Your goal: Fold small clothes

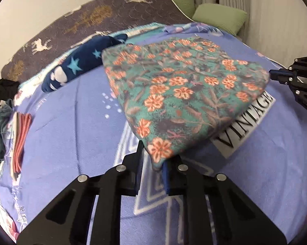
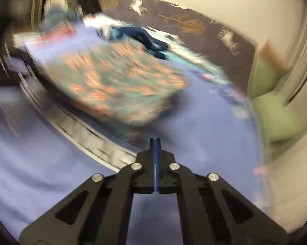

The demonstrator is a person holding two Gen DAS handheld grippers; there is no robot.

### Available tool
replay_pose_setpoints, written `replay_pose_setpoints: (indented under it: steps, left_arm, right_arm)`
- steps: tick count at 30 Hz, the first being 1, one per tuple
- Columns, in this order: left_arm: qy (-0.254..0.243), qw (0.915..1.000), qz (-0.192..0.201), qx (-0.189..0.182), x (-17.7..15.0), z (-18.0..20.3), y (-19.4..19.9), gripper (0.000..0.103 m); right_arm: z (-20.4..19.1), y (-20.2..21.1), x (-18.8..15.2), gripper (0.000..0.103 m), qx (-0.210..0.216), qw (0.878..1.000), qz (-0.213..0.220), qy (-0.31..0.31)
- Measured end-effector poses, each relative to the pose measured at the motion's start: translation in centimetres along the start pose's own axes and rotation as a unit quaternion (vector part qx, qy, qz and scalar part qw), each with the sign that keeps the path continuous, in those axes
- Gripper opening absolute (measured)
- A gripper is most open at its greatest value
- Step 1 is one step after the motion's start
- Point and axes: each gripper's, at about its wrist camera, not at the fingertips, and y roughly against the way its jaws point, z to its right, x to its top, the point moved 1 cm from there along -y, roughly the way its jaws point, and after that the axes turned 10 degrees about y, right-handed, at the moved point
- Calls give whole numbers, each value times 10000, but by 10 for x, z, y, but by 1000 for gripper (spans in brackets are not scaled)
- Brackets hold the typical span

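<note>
While one floral garment [image 1: 182, 94] lies folded mid-blanket [image 1: 71, 122], the left gripper [image 1: 153, 163] is spread at its near corner; the right gripper [image 2: 155, 143], fingers pressed together, holds nothing.

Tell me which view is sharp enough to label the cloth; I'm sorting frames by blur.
Left wrist view: mostly sharp, the floral garment and the VINTAGE print read clearly, with fisheye bending at the edges. Right wrist view: heavy motion smear over the floral garment; only the right gripper is crisp.
</note>
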Motion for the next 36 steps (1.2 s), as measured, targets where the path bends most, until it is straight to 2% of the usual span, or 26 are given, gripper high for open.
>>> replay_pose_setpoints:
  steps: [1,2,5,7,8,9,13,14,15,16,18,20,22,24,27,30,32,34,35,36]
  left_arm:
    - [-1,10000,-29,-20,-1,0,0,17]
    - [10,10000,-35,-71,-3,0,-1,17]
    - [81,9999,-24,-87,-7,-3,0,20]
    - [138,9999,-11,3,-5,-4,0,33]
    - [172,9998,29,59,-4,-4,-1,40]
    - [183,9998,41,52,-4,-4,0,40]
    - [376,9993,0,-84,-3,-6,-4,40]
    - [412,9991,-4,-105,-3,-6,-5,32]
    - [387,9992,-22,-88,-4,-7,-6,12]
    - [309,9994,-95,-132,-7,-6,-6,10]
    - [93,9999,-84,38,-15,-3,-2,5]
    - [-191,9996,-75,210,-23,0,1,4]
    - [-288,9994,-61,169,-27,-1,7,3]
    - [-196,9998,13,-25,-25,-7,19,2]
    - [11,9982,391,-446,-15,-12,49,1]
    - [70,9918,828,-970,2,-7,73,1]
    - [27,9898,929,-1076,12,-1,69,1]
    - [-35,9939,569,-949,18,7,37,1]
    - [-131,9965,181,-808,14,9,11,1]
    - [-161,9980,-113,-605,9,9,-9,2]
  right_arm:
    - [5,-2,-5,0,167,9997,-45,-193]
    - [15,-6,-15,0,478,9966,-119,-654]
    - [33,-7,-25,2,876,9851,-33,-1481]
    - [41,-7,-25,22,1389,9679,166,-2090]
    - [45,-8,-22,41,1732,9539,296,-2435]
    - [48,-9,-19,47,1946,9430,416,-2666]
    - [48,-31,-2,53,2507,9117,438,-3225]
    - [44,-41,1,41,2595,9060,320,-3328]
    - [38,-51,4,10,2588,9080,122,-3291]
    - [34,-55,4,12,2521,9111,-20,-3261]
    - [29,-51,-1,11,2304,9165,-62,-3268]
    - [24,-40,2,11,1947,9329,-109,-3027]
    - [23,-33,4,16,1876,9379,-167,-2915]
    - [31,-24,3,18,1791,9367,-10,-3008]
    - [40,-6,10,20,1449,9405,326,-3056]
    - [43,-1,26,16,1648,9374,719,-2983]
    - [37,-2,41,16,1750,9394,839,-2826]
    - [27,-14,48,16,1747,9446,672,-2694]
    - [20,-32,48,16,1643,9495,250,-2662]
    - [15,-46,40,16,1607,9493,-138,-2700]
